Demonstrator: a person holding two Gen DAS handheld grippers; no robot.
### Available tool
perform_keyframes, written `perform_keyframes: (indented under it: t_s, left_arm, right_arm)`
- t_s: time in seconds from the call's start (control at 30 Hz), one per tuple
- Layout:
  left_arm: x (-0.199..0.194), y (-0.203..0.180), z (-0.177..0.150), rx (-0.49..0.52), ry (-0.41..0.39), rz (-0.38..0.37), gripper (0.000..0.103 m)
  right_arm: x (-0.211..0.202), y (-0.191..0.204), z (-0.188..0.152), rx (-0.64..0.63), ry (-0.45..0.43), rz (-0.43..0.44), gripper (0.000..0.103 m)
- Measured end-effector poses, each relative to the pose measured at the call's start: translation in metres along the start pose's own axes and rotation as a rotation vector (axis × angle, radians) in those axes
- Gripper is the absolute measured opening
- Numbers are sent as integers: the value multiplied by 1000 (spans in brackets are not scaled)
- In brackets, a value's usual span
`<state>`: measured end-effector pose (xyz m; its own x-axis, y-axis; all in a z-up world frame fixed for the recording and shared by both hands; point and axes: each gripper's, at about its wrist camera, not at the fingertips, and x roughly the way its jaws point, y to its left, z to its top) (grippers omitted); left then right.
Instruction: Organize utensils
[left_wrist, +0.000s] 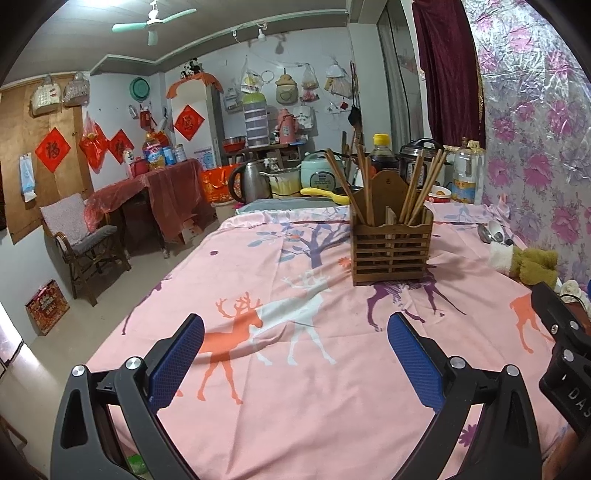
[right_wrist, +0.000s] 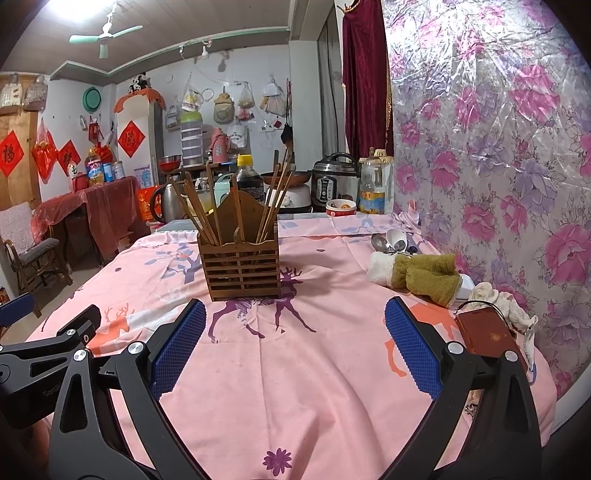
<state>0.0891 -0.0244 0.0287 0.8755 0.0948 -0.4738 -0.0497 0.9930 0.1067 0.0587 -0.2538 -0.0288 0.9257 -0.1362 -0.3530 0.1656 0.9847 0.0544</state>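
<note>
Your left gripper (left_wrist: 295, 354) hangs over the pink deer-print tablecloth (left_wrist: 295, 424), fingers spread wide, nothing between the blue pads (left_wrist: 177, 363); your right gripper (right_wrist: 294, 349) is the same, spread wide and empty, low over the cloth; the two sit side by side, each catching the other's black frame at its inner edge. Wooden slatted utensil holder (right_wrist: 242, 267) stands upright straight ahead of the right gripper and ahead-right of the left one, well apart from both; chopsticks (right_wrist: 201, 212) stand in its left and right compartments, fanned outward. Spoons (right_wrist: 389, 242), metal and one white, lie on the cloth ahead-right of your right gripper, just behind a rolled white and olive towel (right_wrist: 421, 273), seemingly touching it; brown wallet (right_wrist: 487, 338) and a crumpled white cloth (right_wrist: 495, 297) sit close off the right finger; bottles and a rice cooker (right_wrist: 334, 181) line the far table edge beyond the holder.
</note>
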Motion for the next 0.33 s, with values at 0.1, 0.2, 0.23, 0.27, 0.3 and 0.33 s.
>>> perform_keyframes:
  t_s: [0.1, 0.2, 0.23, 0.27, 0.3, 0.33]
  left_arm:
    - [0, -1, 1, 0, -2, 5, 98]
    - [1, 2, 0, -26, 21, -2, 98]
    - [2, 2, 0, -28, 25, -8, 98]
    - [2, 3, 0, -30, 27, -9, 98]
    - [1, 3, 1, -30, 25, -6, 98]
    - [0, 4, 1, -32, 21, -2, 98]
  right_arm:
    - [0, 1, 1, 2, 4, 3, 94]
    - [0, 2, 1, 2, 0, 2, 94]
    - [0, 2, 1, 2, 0, 3, 94]
    - [0, 1, 1, 1, 1, 2, 94]
    - [0, 1, 1, 1, 1, 1, 94]
    - [0, 1, 2, 2, 2, 2, 94]
